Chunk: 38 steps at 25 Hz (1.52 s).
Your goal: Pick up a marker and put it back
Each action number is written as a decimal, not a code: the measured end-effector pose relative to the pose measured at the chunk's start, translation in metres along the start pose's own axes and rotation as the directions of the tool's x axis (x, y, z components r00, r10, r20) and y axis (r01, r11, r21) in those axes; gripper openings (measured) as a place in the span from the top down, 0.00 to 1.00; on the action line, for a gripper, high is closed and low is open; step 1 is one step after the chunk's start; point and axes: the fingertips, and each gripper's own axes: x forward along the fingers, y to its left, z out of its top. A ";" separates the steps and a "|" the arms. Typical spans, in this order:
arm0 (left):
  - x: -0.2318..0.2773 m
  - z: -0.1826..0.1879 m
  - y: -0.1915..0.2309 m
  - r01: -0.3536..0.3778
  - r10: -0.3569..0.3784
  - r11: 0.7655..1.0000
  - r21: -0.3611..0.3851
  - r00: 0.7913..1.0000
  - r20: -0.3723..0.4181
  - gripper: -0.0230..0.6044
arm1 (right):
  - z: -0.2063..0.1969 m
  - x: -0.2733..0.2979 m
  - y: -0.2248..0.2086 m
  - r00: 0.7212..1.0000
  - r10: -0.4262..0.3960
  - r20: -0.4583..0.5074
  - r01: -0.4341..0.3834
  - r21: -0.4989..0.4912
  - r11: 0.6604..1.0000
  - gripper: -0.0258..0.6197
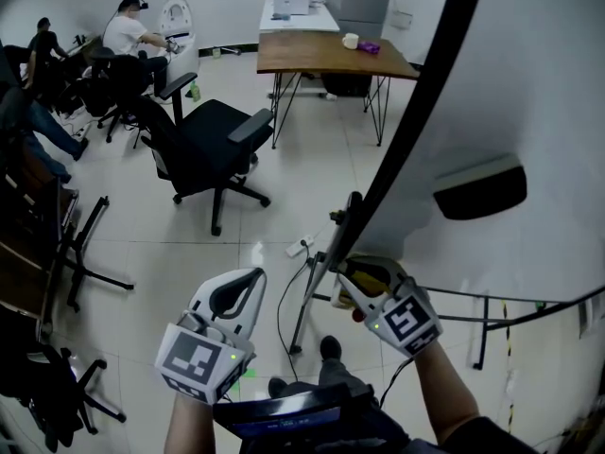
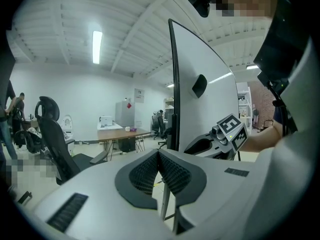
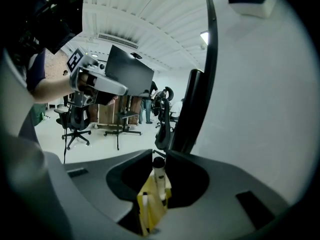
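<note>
Stage: the pick-up looks done and the put-back looks not yet done, since the marker (image 3: 159,176) is sitting in the right gripper (image 3: 159,156), clear of any holder.
Right jaws: they are pinching the marker, which is standing upright with its dark cap toward the tips. A yellow piece (image 3: 148,204) is lying against it; I cannot tell what that is.
Left jaws: the left gripper (image 2: 159,154) is hanging to the left with its ribbed pads pressed together and nothing between them.
Marker location: it is being held low on the right of the scene, just beside the dark left edge of the whiteboard (image 1: 492,93).
Remaining: the marker is waiting to be set down and released. No tray or ledge for it is showing, so I cannot tell where it belongs.
Edges: the board's frame is running close past the right jaws, and the stand legs (image 1: 301,310) and a floor cable are lying just below. An eraser (image 1: 479,192) is sitting on the board face, further right.
Open room: bare floor is lying to the near left. The office chair (image 1: 203,145) and the wooden bench (image 1: 321,53) are standing well apart, farther off.
</note>
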 end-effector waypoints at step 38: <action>-0.148 0.071 -0.042 -0.098 0.067 0.984 0.149 0.978 0.199 0.97 | 0.164 -0.131 0.105 0.942 0.044 0.334 -0.009 -0.105 0.994 0.94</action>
